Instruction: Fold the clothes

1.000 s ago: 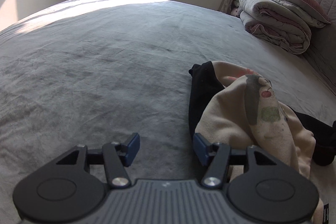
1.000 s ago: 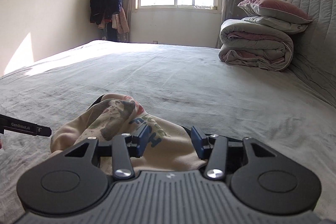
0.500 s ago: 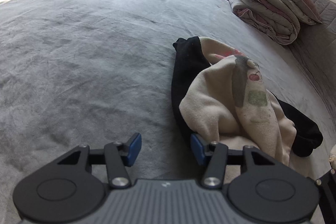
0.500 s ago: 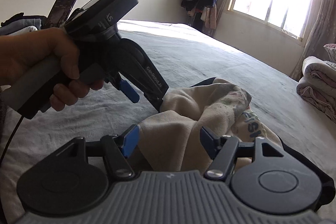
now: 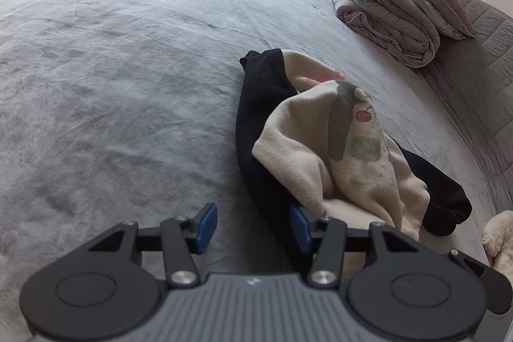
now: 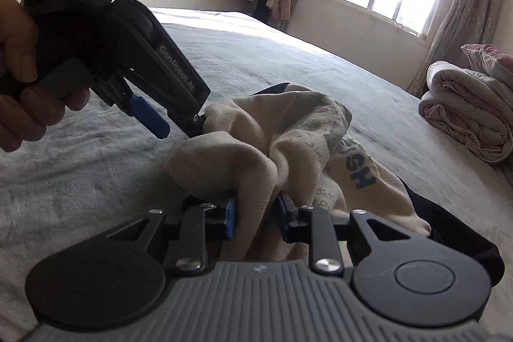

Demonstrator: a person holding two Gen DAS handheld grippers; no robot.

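On the grey bed (image 5: 128, 85), a crumpled cream garment (image 5: 307, 156) lies over a black garment (image 5: 256, 117). Right gripper (image 6: 255, 215): jaws closed on a cream fold. Left gripper (image 5: 253, 225): jaws wide apart, empty, at the black garment's near edge, one finger touching cream cloth.

"GenRobot.AI" stands on the left gripper (image 6: 174, 124); "ISH" shows on the cream garment (image 6: 360, 169).
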